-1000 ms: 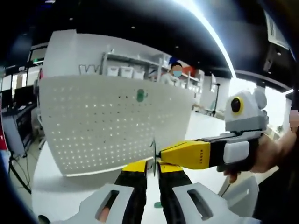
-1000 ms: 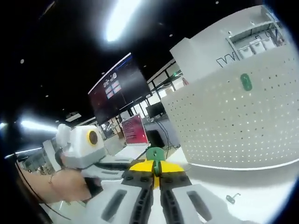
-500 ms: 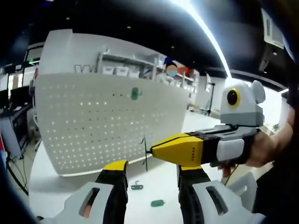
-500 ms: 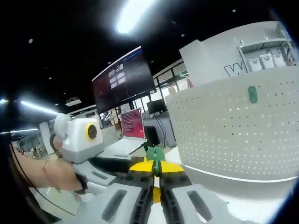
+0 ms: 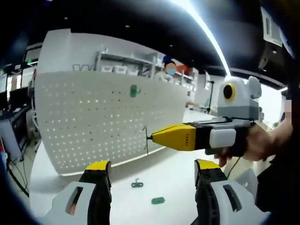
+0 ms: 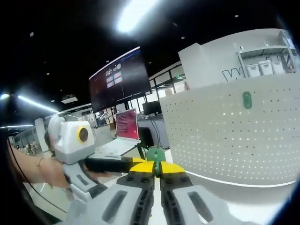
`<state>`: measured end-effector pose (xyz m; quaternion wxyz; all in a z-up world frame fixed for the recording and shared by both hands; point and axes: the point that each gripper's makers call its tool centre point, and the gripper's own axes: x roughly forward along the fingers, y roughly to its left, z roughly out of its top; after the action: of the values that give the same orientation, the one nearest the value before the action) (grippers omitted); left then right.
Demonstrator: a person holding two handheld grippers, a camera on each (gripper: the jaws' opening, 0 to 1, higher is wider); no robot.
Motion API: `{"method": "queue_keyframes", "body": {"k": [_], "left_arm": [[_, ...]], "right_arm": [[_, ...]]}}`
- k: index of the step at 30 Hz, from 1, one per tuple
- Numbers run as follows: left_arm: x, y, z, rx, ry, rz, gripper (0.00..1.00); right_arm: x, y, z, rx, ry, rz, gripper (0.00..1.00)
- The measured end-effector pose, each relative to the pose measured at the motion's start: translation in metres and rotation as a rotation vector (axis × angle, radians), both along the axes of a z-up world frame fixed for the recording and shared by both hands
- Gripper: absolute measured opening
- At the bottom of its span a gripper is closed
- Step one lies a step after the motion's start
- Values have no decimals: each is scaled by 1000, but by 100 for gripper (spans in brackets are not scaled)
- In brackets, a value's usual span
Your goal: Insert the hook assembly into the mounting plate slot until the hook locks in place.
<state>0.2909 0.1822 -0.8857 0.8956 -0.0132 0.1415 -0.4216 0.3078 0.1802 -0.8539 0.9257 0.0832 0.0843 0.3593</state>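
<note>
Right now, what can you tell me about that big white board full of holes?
The pegboard is a white, metal-looking panel with rows of small round holes, light shining through many. It stands upright on the white table. A small green piece is mounted near its top. The right gripper, shut on a thin hook with a green cap, is raised in front of it; contact cannot be judged.

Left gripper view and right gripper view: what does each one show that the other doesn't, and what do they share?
Left gripper view: a small metal hook and a green piece lying loose on the white table.

Right gripper view: a big dark screen and a reddish monitor in the background.

Both: the white pegboard with a green tag on it, the left tool with its jaws wide apart, and the right tool shut on the hook assembly.
</note>
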Motion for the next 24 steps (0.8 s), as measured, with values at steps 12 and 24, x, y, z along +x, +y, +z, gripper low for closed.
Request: {"method": "queue_keyframes", "body": {"k": [12, 24], "left_arm": [[2, 2, 4, -38, -2, 26, 91], [5, 3, 7, -66, -6, 43, 100]], "right_arm": [[9, -11, -1, -14, -26, -55, 0], [22, -21, -1, -19, -60, -129, 0]]}}
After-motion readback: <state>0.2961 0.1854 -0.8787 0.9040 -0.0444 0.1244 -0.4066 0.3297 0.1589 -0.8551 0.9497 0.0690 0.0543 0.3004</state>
